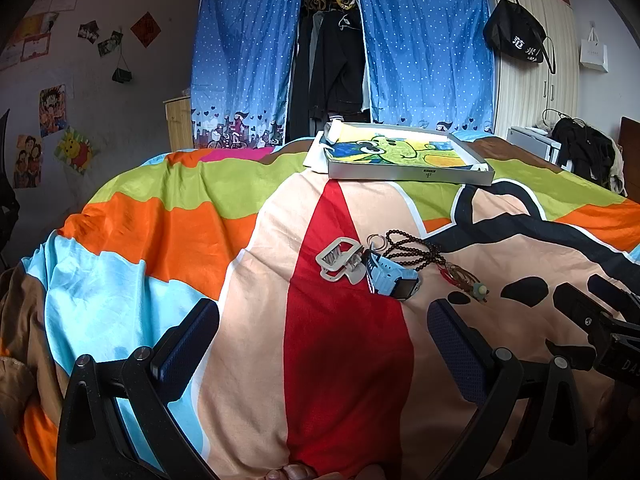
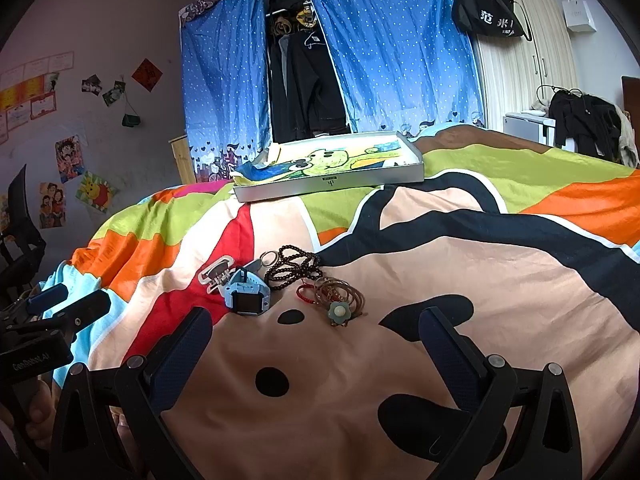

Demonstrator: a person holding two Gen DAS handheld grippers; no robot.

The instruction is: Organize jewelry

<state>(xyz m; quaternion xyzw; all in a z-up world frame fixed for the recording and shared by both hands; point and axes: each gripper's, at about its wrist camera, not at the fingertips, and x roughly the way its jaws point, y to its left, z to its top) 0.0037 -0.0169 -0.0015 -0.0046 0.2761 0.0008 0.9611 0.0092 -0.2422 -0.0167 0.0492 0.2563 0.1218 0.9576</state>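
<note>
overlapping in a heap, watch [image 2: 246, 294] partly hiding hair clip [image 2: 216, 274].

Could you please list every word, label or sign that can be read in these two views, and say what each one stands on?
"范米" in white characters, on the black fabric bag hanging on the wardrobe.
"GenRobot.AI", on the black body of the left gripper, seen from the right wrist.
"DAS", cut off at the picture's edge, on the right gripper.
Small dark logo on the grey shallow box: too small to read.
Wall certificates and red diamond paper: blurred.
</note>
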